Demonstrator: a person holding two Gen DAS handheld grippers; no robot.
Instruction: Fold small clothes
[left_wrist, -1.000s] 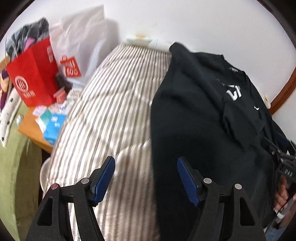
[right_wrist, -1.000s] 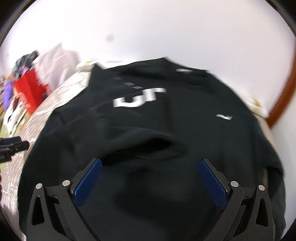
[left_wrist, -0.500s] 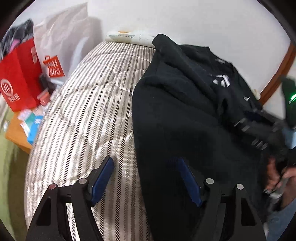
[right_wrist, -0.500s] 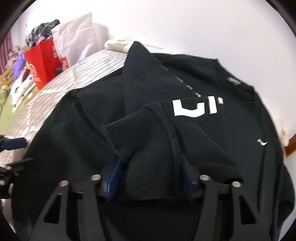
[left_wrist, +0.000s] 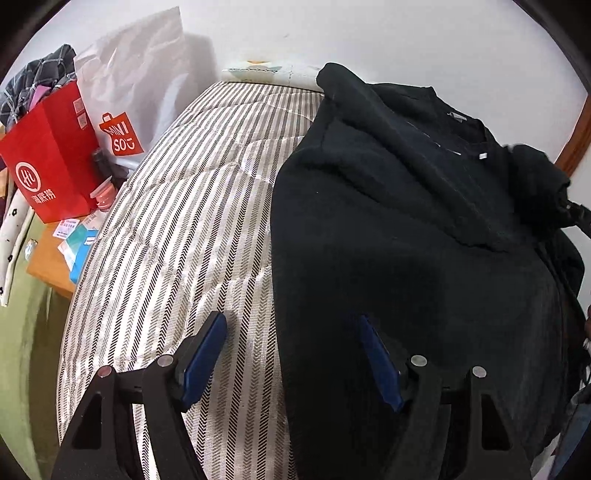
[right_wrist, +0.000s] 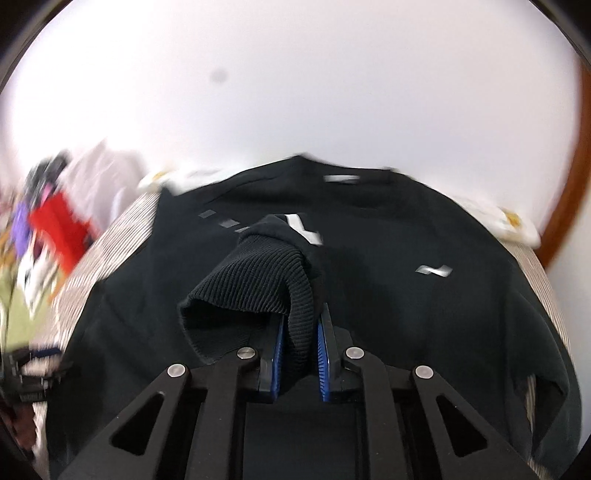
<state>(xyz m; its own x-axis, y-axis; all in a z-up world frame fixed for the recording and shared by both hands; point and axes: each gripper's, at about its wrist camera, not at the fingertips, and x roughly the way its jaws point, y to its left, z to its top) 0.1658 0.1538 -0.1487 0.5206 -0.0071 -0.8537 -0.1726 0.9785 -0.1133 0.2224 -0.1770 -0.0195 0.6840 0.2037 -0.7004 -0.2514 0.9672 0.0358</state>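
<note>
A black sweatshirt (left_wrist: 406, 229) with white chest lettering lies on a striped bed (left_wrist: 192, 206); it also fills the right wrist view (right_wrist: 406, 295). My right gripper (right_wrist: 301, 343) is shut on the ribbed sleeve cuff (right_wrist: 255, 284) and holds it lifted above the sweatshirt's chest. My left gripper (left_wrist: 291, 354) is open and empty, straddling the sweatshirt's left edge near the hem. The raised sleeve (left_wrist: 535, 184) shows at the right of the left wrist view.
A red paper bag (left_wrist: 48, 158) and a white shopping bag (left_wrist: 136, 85) stand left of the bed, by a wooden side table (left_wrist: 48, 262) with packets. A white wall runs behind the bed. A brown wooden frame (right_wrist: 565, 192) is at right.
My right gripper closed on the sleeve cuff and lifted it off the sweatshirt. My left gripper stayed open and shifted slightly along the garment's left edge.
</note>
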